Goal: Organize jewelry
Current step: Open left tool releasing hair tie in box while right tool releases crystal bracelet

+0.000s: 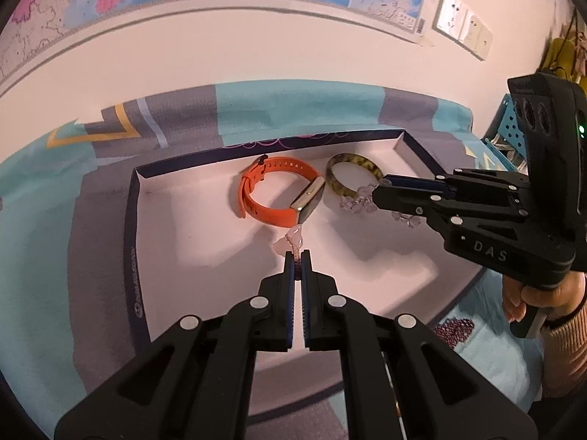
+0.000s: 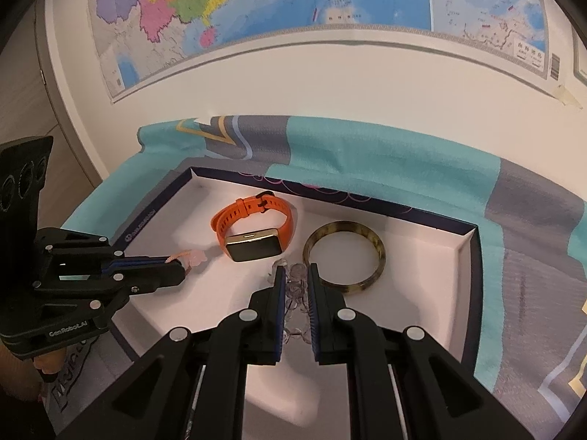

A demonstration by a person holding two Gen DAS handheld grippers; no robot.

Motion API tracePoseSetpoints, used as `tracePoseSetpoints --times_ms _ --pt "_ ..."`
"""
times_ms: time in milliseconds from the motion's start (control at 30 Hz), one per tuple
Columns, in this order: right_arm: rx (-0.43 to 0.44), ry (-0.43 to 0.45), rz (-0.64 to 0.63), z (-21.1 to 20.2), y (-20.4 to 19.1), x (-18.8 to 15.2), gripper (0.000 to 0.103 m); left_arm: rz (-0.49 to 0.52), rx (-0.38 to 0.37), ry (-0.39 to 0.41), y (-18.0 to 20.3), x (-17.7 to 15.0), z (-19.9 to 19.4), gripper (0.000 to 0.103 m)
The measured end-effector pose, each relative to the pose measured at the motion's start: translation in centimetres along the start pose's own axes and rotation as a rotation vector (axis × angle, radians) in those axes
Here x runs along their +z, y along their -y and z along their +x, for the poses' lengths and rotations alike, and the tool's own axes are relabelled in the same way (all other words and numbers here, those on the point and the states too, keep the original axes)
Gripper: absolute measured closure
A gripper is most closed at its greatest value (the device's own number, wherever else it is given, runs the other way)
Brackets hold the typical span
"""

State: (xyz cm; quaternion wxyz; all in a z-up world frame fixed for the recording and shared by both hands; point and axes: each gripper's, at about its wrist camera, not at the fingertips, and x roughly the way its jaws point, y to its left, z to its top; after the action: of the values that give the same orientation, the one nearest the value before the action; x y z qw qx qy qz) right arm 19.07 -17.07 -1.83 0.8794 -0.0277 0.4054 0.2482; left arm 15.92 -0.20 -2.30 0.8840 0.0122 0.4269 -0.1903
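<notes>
Matt orange rubbery watch strap (image 2: 253, 209), glossy mottled bangle (image 2: 345, 255), clear glassy beads (image 2: 297, 286).

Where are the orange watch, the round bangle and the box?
Orange watch (image 2: 253, 248): right wrist view, on its dark screen.
Bangle (image 2: 378, 245): right wrist view, on its right rim.
Box (image 1: 137, 256): left wrist view, on its left wall.

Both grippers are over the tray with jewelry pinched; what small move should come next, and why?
Probably lower both a little further, then open. The left gripper is shut on a pink beaded chain and the right gripper on a clear bead bracelet, both over bare tray floor near the orange watch and bangle.
</notes>
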Motion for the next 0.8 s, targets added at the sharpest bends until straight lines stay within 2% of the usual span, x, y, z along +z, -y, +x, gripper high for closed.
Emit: tracePoseSetpoints --times_ms 267,467,500,567,800 --pt "-0.013 -0.023 -0.001 0.6 0.0 -0.3 0.092 -0.022 0.000 -0.033 -0.5 0.3 1.5 0.099" --pt "-0.023 -0.021 0.021 0.4 0.5 -0.3 0.090 -0.027 0.005 -0.032 -0.5 0.2 1.5 0.092" --pt "-0.026 -0.019 0.021 0.2 0.5 -0.3 0.089 -0.027 0.008 -0.030 -0.5 0.2 1.5 0.090" --pt "-0.027 -0.013 0.026 -0.1 0.6 -0.4 0.085 -0.032 0.018 -0.017 -0.6 0.1 1.0 0.076" --pt "-0.015 0.033 0.039 -2.9 0.5 -1.4 0.079 0.007 0.073 0.077 -0.1 -0.8 -2.9 0.065"
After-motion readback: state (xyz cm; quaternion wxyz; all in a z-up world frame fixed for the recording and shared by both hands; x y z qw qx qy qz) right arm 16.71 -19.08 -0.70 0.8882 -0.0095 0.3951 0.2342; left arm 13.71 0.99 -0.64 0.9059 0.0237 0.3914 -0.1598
